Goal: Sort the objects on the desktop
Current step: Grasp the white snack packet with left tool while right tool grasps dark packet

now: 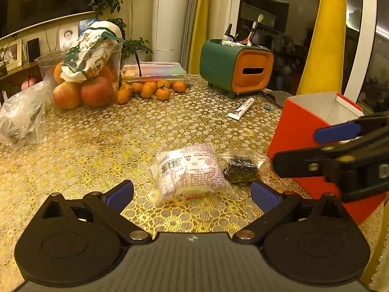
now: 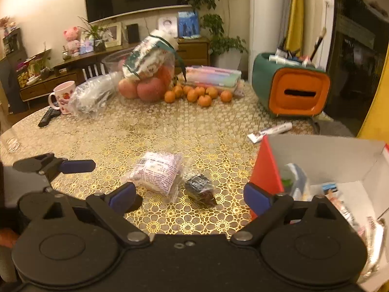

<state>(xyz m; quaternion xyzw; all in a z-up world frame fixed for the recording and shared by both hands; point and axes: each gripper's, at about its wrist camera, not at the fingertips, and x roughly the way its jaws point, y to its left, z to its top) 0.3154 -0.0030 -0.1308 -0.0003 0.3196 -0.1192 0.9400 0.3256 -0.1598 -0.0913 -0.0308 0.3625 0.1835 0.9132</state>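
A white printed snack packet (image 1: 188, 170) lies on the gold-patterned table, with a small clear bag of dark pieces (image 1: 240, 168) just to its right. My left gripper (image 1: 192, 196) is open and empty, just short of the packet. A red open box (image 1: 308, 131) stands to the right. In the right wrist view the packet (image 2: 156, 172) and the dark bag (image 2: 200, 187) lie ahead of my open, empty right gripper (image 2: 189, 196), beside the red box (image 2: 267, 165), which holds several packets. A toothpaste tube (image 1: 242, 109) lies farther back.
A green and orange organiser (image 1: 235, 67) stands at the back right. A clear bowl of apples (image 1: 82, 77), several tangerines (image 1: 150, 88), a flat case (image 1: 155, 71) and a crumpled plastic bag (image 1: 23, 118) sit at the back left. A pink mug (image 2: 62, 97) and a remote (image 2: 47, 119) lie far left.
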